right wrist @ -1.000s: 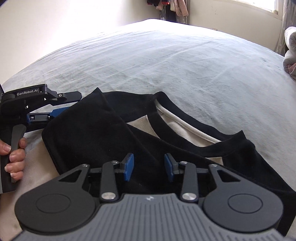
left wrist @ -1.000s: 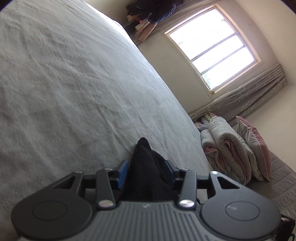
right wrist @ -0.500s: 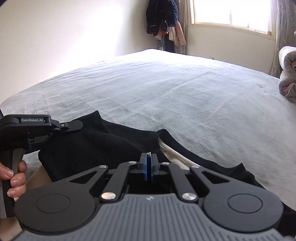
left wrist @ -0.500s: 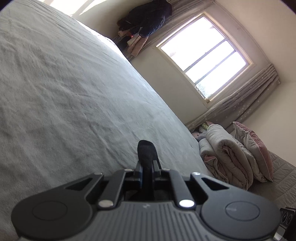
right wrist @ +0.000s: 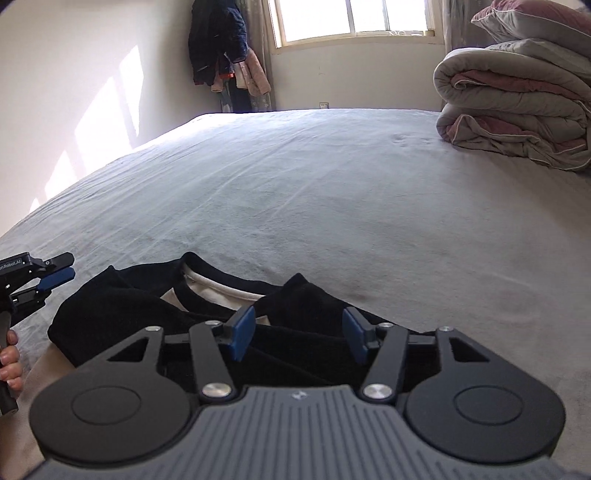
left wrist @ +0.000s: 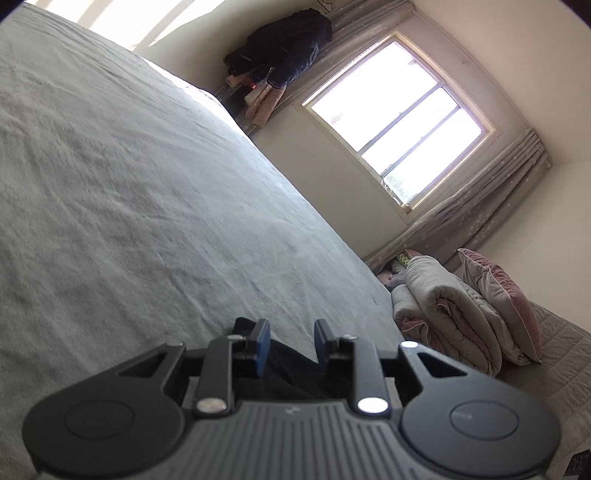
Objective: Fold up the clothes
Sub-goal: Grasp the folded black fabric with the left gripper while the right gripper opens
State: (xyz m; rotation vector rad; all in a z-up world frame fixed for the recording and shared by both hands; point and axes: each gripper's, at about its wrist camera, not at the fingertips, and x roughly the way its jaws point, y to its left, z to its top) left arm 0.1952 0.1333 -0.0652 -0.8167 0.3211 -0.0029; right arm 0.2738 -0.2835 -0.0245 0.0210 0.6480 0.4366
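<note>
Right-wrist view: the only legible writing is white lettering on the black body of the left gripper at the frame's left edge, cut off by the edge and reading roughly "enRobot.AI"; the first letter or letters cannot be made out. A person's fingers curl round that tool's handle below. Its blue-padded jaws point toward the black garment and stand just clear of the cloth's left edge.

The garment, a black top with a cream lining showing inside its neckline, lies flat and partly doubled over on the near side of a pale grey bedsheet. One black corner stands up in a small peak near the middle. The right gripper hangs over the top's near edge, its jaws opening, blue pads well apart, with dark cloth seen in the gap beneath them but neither pad pressing on it.

In the left-wrist view, the left gripper also has its jaws opening, a modest gap between the pads, and black fabric lies below and between them, apparently loose.

A rolled grey-and-pink quilt sits at the bed's far right corner, a pink cushion beside it. Dark coats hang in the corner next to a bright window.
</note>
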